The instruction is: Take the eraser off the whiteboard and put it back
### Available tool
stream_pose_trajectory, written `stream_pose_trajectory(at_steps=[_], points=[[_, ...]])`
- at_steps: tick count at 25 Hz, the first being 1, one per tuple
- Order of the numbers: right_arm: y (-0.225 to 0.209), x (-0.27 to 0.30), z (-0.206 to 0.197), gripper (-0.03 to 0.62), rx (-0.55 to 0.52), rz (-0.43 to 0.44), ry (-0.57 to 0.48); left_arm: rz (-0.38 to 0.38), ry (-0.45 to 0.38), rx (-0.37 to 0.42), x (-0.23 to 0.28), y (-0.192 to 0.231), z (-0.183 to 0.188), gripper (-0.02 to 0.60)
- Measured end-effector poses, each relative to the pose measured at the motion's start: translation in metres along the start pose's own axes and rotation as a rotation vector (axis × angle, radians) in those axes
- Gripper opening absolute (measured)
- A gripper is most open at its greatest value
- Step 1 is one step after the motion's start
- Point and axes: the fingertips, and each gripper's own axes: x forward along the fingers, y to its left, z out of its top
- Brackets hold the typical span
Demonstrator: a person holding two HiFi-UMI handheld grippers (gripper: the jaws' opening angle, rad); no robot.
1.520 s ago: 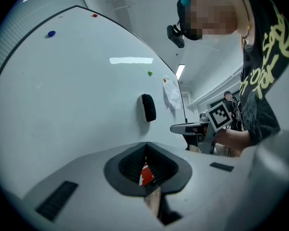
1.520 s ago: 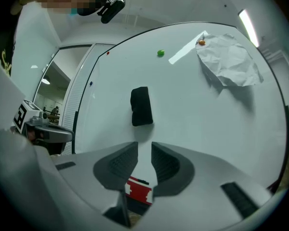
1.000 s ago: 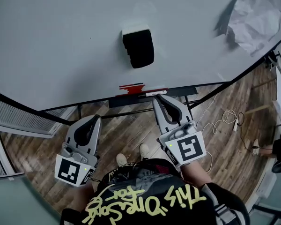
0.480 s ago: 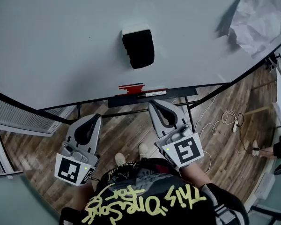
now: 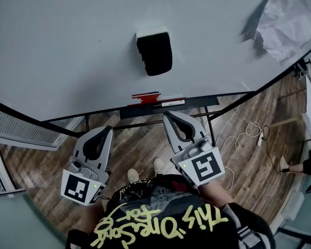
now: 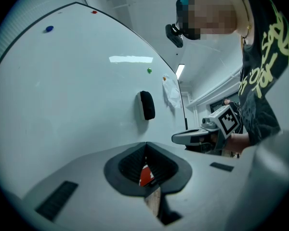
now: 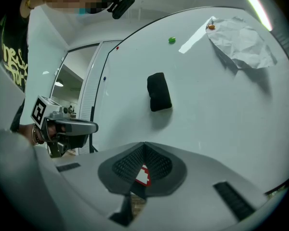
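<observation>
Black oblong eraser [image 5: 154,53] sits on the large white whiteboard [image 5: 67,45], well apart from the grey left tongs [image 5: 105,130] and right tongs [image 5: 168,115], both pressed together and empty, low before the board. The reach looks to come next: spread one pair and rise to the eraser. How it clings is hidden, and the crumpled white paper [image 5: 287,19] is cut off at the edge

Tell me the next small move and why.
Probably open the right gripper and raise it toward the eraser. The eraser sticks to the whiteboard untouched, and both the right and the left gripper hang below the board, jaws shut and empty.
</observation>
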Motion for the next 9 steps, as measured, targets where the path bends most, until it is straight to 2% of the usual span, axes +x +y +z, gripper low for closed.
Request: stream_pose_trajectory(at_steps=[9], points=[[0.0045, 0.0050, 0.0004, 0.008, -0.007, -0.002, 0.002, -0.001, -0.003, -0.002, -0.0020, 0.0064, -0.0007, 0.008]])
